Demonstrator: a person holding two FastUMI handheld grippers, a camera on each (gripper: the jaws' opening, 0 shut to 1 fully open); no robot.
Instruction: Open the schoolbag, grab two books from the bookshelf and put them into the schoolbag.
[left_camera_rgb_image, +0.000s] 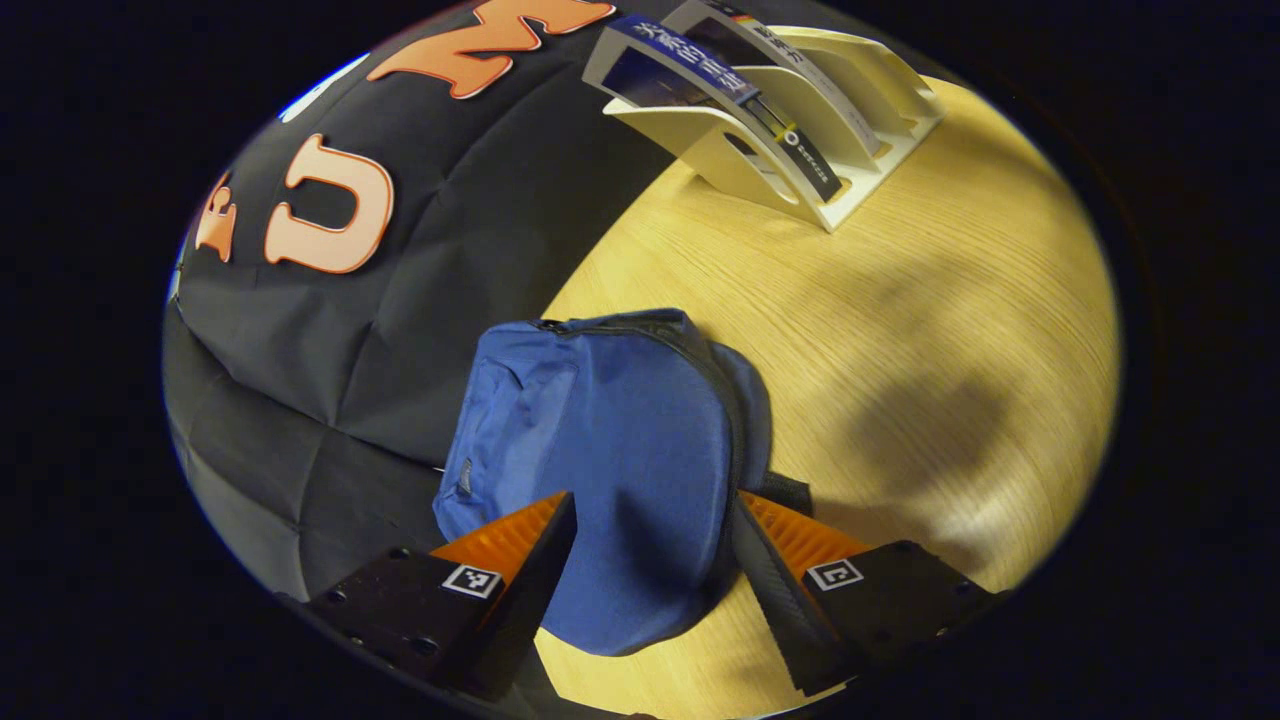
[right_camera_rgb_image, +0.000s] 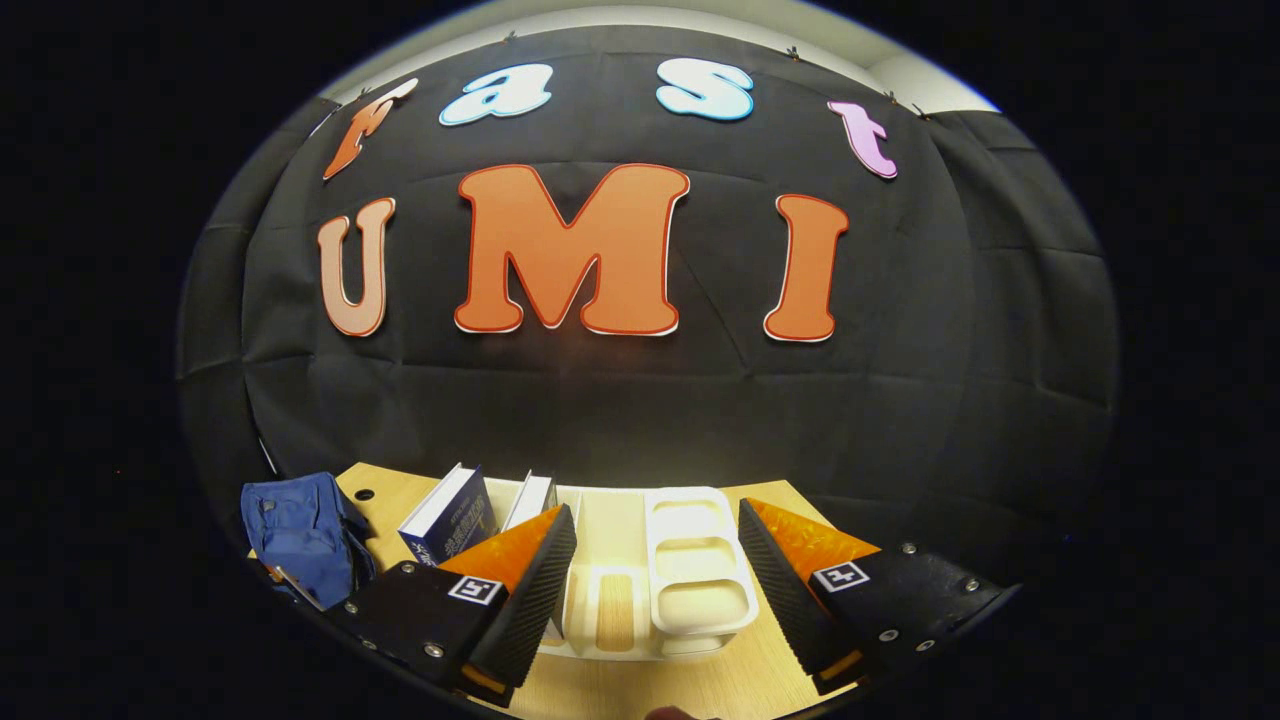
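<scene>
Open wood between bag and rack; back edge walled off

The pale wooden surface (left_camera_rgb_image: 900, 330) lies bare between the blue fabric schoolbag (left_camera_rgb_image: 610, 450) and the cream plastic slotted bookshelf (left_camera_rgb_image: 800, 130), which stand well apart. The schoolbag fills the gap between the left hand-held gripper (left_camera_rgb_image: 650, 560) fingers. The two leaning books (left_camera_rgb_image: 700, 70) occupy the bookshelf's slots on one side; in the right gripper view the other slots (right_camera_rgb_image: 695, 560) stand free. Black cloth closes the back.

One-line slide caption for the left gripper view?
Open left tool straddles the closed blue schoolbag; books wait in the bookshelf.
</scene>
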